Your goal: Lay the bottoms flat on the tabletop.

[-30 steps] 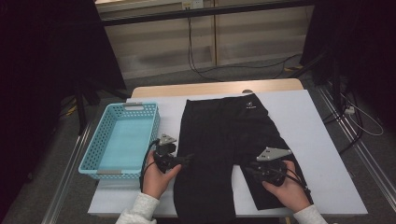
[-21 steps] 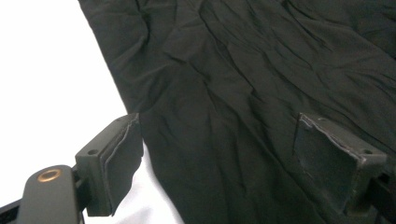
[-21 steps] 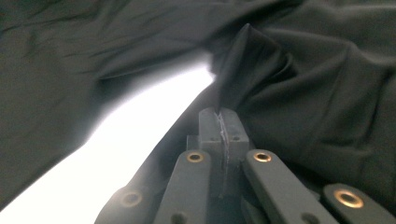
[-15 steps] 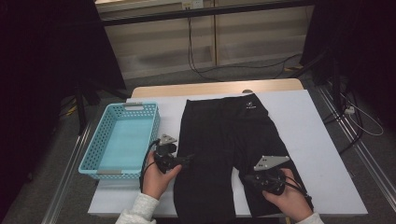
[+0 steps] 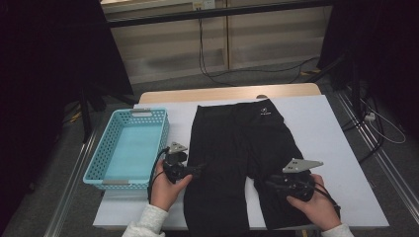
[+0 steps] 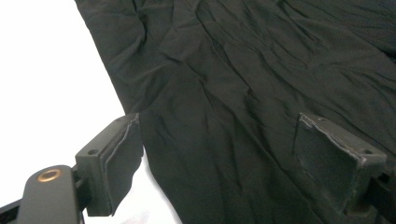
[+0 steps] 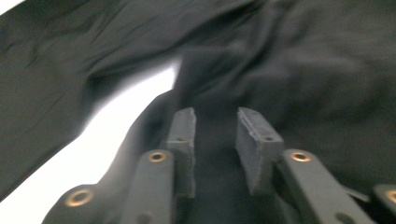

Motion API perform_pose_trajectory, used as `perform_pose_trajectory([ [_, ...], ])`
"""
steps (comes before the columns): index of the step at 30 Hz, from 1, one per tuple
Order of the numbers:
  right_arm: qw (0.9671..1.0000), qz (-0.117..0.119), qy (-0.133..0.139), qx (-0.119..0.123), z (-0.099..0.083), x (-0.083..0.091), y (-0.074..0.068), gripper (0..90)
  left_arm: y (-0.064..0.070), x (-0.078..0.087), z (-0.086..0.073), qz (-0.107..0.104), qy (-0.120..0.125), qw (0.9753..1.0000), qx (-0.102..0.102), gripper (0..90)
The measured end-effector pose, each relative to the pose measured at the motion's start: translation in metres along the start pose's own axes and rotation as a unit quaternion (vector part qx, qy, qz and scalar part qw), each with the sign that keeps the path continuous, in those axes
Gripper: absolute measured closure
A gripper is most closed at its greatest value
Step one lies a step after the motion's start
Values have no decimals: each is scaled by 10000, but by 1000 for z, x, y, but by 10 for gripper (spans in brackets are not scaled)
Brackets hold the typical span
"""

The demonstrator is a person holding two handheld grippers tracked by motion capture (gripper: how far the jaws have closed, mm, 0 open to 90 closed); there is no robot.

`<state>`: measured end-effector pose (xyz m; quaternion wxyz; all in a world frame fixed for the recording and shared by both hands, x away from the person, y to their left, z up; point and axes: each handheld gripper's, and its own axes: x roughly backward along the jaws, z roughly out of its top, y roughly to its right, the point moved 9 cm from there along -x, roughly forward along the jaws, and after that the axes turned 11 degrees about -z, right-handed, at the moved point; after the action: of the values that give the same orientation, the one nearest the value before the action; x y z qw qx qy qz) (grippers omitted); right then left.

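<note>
At the near edge of the white table (image 5: 341, 148) our left gripper (image 6: 219, 154) stands spread wide over the outer hem of one leg of the black, wrinkled fabric trousers (image 5: 237, 148), gripping nothing. Our right gripper (image 7: 215, 140) has its jaws narrowed with a fold of the other leg between them; we cannot tell if it truly bites. We judge the folding barely begun: the trousers lie flat, waistband away, and the turquoise perforated plastic basket (image 5: 99, 168) beside them holds nothing.

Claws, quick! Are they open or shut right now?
Left claw: open wide over the black pants, holding nothing.
Right claw: partly closed, jaws apart, pants fabric between them; grip not certain.
</note>
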<state>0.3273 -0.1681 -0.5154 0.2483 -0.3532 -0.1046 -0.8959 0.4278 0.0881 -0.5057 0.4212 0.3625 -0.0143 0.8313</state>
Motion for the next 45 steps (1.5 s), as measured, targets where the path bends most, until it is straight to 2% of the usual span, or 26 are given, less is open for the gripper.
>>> perform_pose_trajectory([
  [2, 9996, -30, -91, 252, -3, -5, -8, 684, 1, 1, 1, -14, 6, 10000, 2, 163],
  [3, 9995, -6, -32, 324, -3, -8, -13, 675, 1, 1, 1, -27, -5, 10000, -10, 163],
  [7, 9975, 283, -86, 640, -2, -7, -35, 646, 1, 2, 1, -34, 35, 10000, 26, 163],
  [8, 9969, 339, -127, 694, -2, -5, -37, 657, 1, 2, 1, -24, 34, 10000, 10, 163],
  [10, 9975, 408, -83, 573, 0, -2, -34, 655, 1, 3, 2, -29, 52, 10000, 30, 163],
  [11, 9983, 328, -10, 474, 2, 0, -27, 646, 1, 4, 2, -36, 44, 10000, 4, 163],
  [13, 9995, 13, 112, 280, 6, 4, -9, 624, 1, 4, 2, -34, 57, 10000, 15, 163],
  [16, 9981, -585, 207, 39, 5, 6, 23, 593, 0, 4, 2, -25, 36, 10000, 15, 163],
  [20, 9907, -1337, 97, -215, -8, 9, 64, 589, 0, 4, 2, -26, 32, 10000, 38, 163],
  [21, 9878, -1517, 71, -334, -11, 11, 74, 589, -1, 4, 1, -32, 3, 10000, 28, 163],
  [22, 9836, -1735, 71, -489, -14, 15, 85, 588, -1, 4, 1, -18, 13, 10000, 41, 162],
  [23, 9796, -1887, 65, -685, -16, 18, 94, 588, -2, 4, 1, -1, 8, 10000, 33, 162],
  [25, 9756, -2021, 36, -854, -20, 20, 103, 586, -3, 2, 0, 29, 39, 10000, 52, 161],
  [28, 9751, -2038, -102, -875, -27, 15, 108, 592, -4, 2, -1, 30, 5, 10000, 45, 160],
  [30, 9767, -1913, -59, -975, -26, 14, 109, 648, -3, 3, 0, 38, 28, 10000, 51, 160],
  [31, 9777, -1829, -61, -1034, -26, 14, 108, 725, -3, 3, 0, 57, 19, 10000, 57, 160],
  [32, 9795, -1721, -48, -1045, -27, 14, 107, 855, -4, 4, -1, 78, -29, 10000, 28, 160],
  [33, 9815, -1578, -46, -1084, -28, 15, 106, 889, -4, 4, 0, 92, -2, 10000, 38, 159],
  [36, 9819, -1450, -78, -1215, -31, 20, 106, 898, -5, 4, -2, 146, -74, 9999, -18, 157],
  [38, 9819, -1461, -104, -1205, -34, 25, 108, 898, -4, 3, -3, 134, -35, 9999, 70, 156],
  [41, 9815, -1418, -101, -1286, -39, 28, 110, 896, -4, 3, -4, 151, -77, 9998, 75, 152],
  [43, 9823, -1396, -123, -1243, -38, 29, 108, 890, -4, 3, -4, 135, -95, 9998, 74, 148],
  [44, 9835, -1364, -116, -1185, -37, 28, 106, 866, -4, 3, -4, 140, -85, 9998, 94, 146],
  [45, 9849, -1314, -112, -1121, -36, 27, 104, 778, -3, 4, -5, 137, -88, 9998, 101, 142],
])
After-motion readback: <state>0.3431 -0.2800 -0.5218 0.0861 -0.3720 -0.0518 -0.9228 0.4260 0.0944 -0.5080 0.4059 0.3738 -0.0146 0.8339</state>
